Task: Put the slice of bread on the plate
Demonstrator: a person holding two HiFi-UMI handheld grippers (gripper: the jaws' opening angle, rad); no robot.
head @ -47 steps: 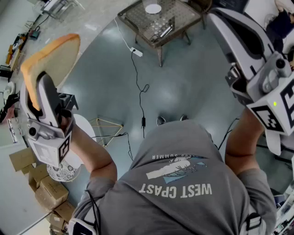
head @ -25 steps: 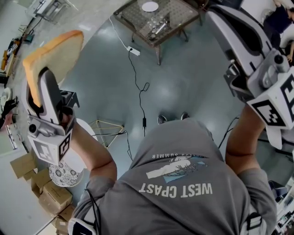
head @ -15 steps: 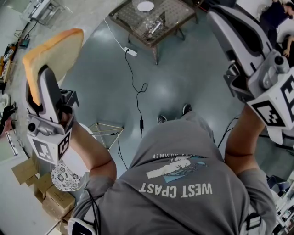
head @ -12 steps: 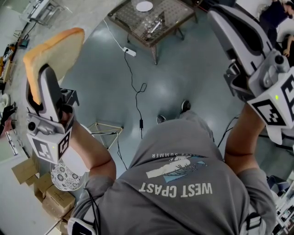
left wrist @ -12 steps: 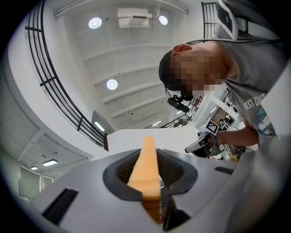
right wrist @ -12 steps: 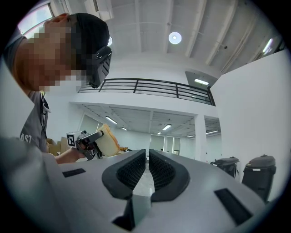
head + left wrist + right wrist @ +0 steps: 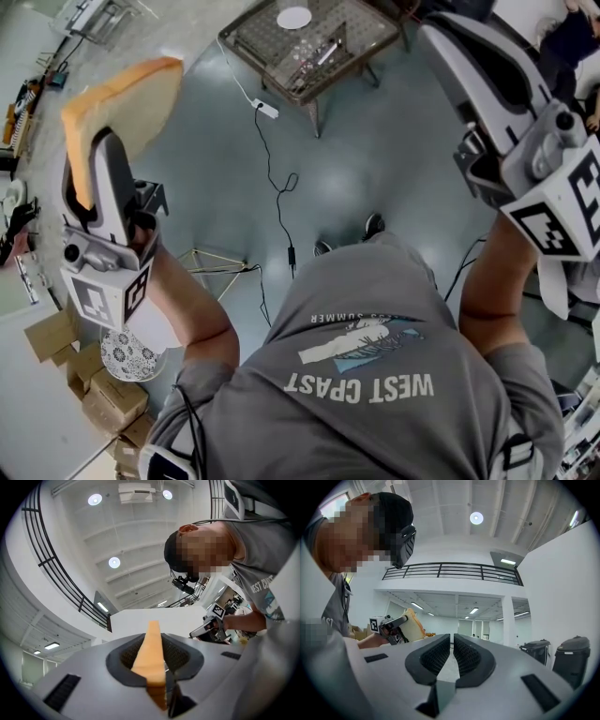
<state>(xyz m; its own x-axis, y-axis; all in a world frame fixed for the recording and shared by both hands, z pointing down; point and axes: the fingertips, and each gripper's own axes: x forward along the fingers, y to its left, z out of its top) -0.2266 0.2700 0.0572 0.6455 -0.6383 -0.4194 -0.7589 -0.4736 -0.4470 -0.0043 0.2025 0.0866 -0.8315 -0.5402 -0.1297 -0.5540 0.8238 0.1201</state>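
From the head view, I held my left gripper (image 7: 94, 161) raised at the left, well above the floor (image 7: 375, 150), with the slice of bread (image 7: 127, 101) standing on edge out of its jaws. I judged that the upright carry kept the soft slice from folding while I was away from the counter (image 7: 367, 30). The plate (image 7: 293, 17) sat on that counter at the far side, well apart from the bread, so the placing was not yet begun. My right gripper (image 7: 445, 47) was lifted at the right, pointing toward the far side and carrying nothing. A cable (image 7: 281, 187) trailed across the floor between me and the counter.

In the left gripper view, the jaws were clenched on the lower edge of the slice of bread (image 7: 152, 639), each ribbed pad pressed against one face. They stood only a little way apart, just the thickness of the slice, and the crust ran up between them. My left gripper (image 7: 154, 656) was tipped upward, with the ceiling behind it.

In the right gripper view, the jaws of my right gripper (image 7: 452, 656) were drawn together to a thin slit with nothing between them, touching nothing. Beyond them at the left I could see the left gripper (image 7: 389, 623) with the bread (image 7: 412, 623) in it.
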